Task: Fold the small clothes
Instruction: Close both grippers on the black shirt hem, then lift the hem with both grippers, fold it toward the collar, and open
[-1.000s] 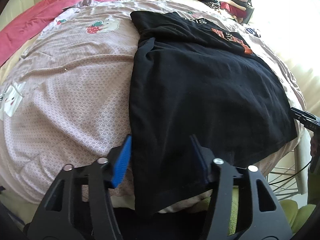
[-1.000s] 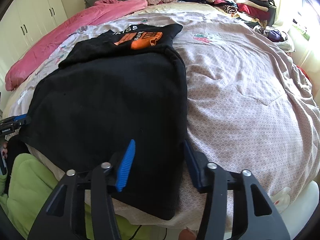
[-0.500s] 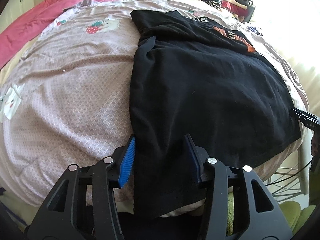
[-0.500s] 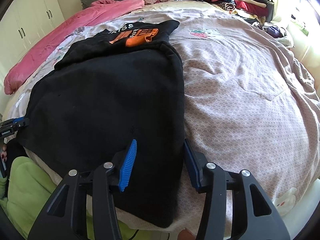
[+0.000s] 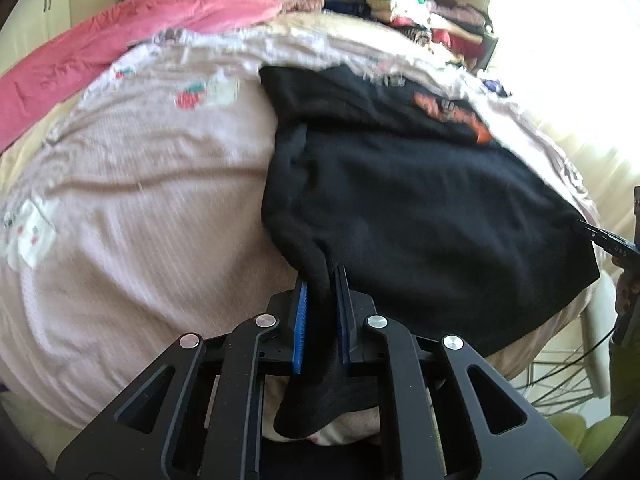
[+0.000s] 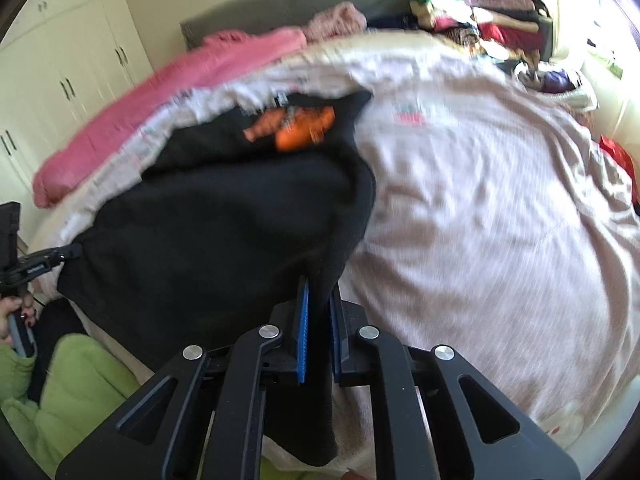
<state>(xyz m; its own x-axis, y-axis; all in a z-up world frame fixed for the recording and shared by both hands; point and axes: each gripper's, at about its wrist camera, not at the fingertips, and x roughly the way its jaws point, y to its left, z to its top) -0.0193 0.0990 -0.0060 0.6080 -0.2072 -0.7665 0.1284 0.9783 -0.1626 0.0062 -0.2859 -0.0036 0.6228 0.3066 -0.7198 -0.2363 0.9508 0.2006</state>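
Observation:
A black T-shirt (image 5: 420, 208) with an orange print (image 5: 452, 114) lies on the pale pink bedspread (image 5: 132, 208), its upper part folded over. My left gripper (image 5: 322, 280) is shut on the near left corner of the black T-shirt's hem, which bunches up between the blue pads and hangs below them. In the right wrist view the same black T-shirt (image 6: 216, 232) fills the left half, and my right gripper (image 6: 319, 286) is shut on its near right hem corner. Each gripper shows at the other view's edge: the right gripper (image 5: 600, 238) and the left gripper (image 6: 60, 254).
A pink blanket (image 5: 100, 48) runs along the far left of the bed. Stacked folded clothes (image 5: 432, 20) sit at the far right corner, by a grey headboard (image 6: 280, 4). White wardrobe doors (image 6: 56, 64) stand left. A green garment (image 6: 64, 392) and a hand (image 6: 10, 314) are near.
Both grippers went from open around the hem corners to shut on them. Both have lifted slightly, pulling the near hem up off the bedspread; the views are now blurred.

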